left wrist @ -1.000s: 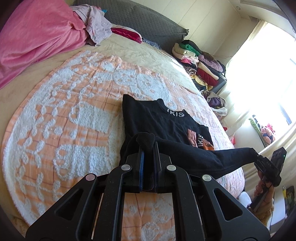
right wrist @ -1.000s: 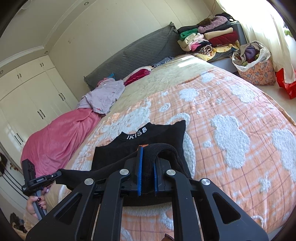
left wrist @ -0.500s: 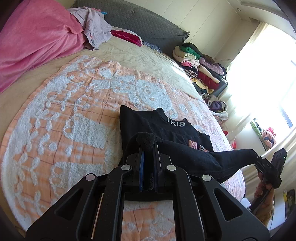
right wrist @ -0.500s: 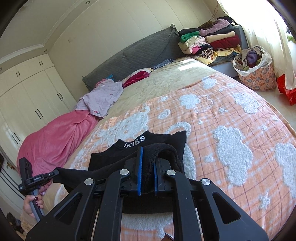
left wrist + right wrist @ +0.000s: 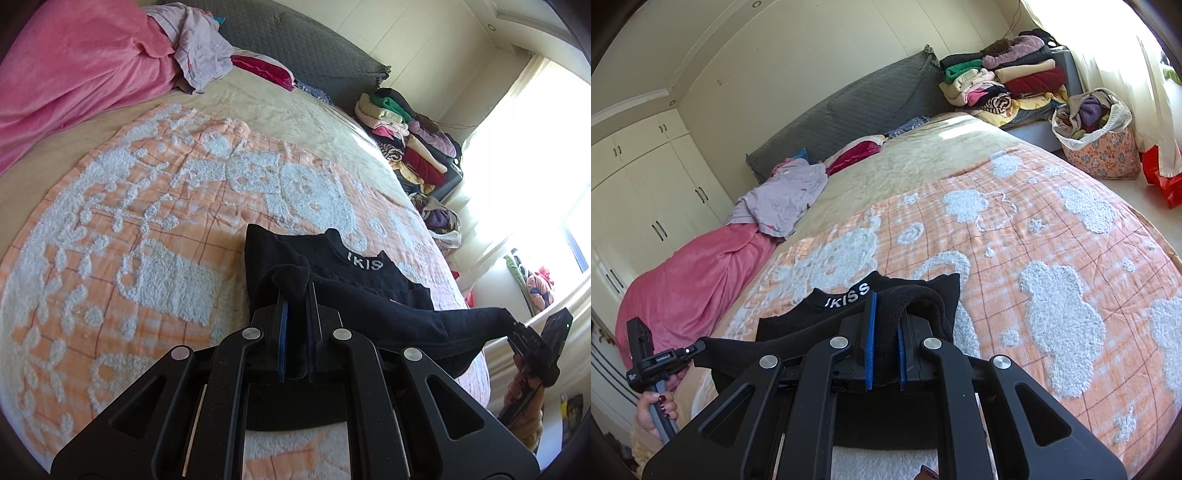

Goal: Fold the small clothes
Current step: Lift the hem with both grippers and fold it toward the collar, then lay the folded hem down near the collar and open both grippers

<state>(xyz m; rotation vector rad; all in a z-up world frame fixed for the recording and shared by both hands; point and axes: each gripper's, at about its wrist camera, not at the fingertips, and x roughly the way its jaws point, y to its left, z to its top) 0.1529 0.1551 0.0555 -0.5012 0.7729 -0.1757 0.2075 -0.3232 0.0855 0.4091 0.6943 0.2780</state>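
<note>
Left wrist view: the left gripper (image 5: pixel 295 295) is pinching a bunched corner of the black top (image 5: pixel 332 266), its jaws nearly together with a fold of cloth between the blue pads.
Right wrist view: the right gripper (image 5: pixel 884 325) is clamping the other bottom corner of the same garment, jaws narrow, thick knit filling the gap between them.
Garment position: the black top is lying collar-end flat on the orange and white blanket (image 5: pixel 1052 258), near the foot of the bed, with white lettering showing on the neckband (image 5: pixel 849 293); its lower edge is hanging lifted in a taut band between the two grippers.
Step, as I judge it: the hem is being carried toward the collar for a bottom-to-top fold, about midway through this garment.
Handling: the fabric is looking soft, light and limp, sagging wherever nothing is supporting it; it is likely clinging a little to the tufted blanket rather than sliding.
Where to hold: the two hem corners are serving well, since gripping there is keeping the edge straight; a hold nearer the middle would probably be letting the corners droop.
Risk: uneven pull between the hands may be skewing the fold line.
Surroundings: a pink quilt (image 5: pixel 694 280) and stacked clothes (image 5: pixel 1004 81) are sitting well apart from the work.
</note>
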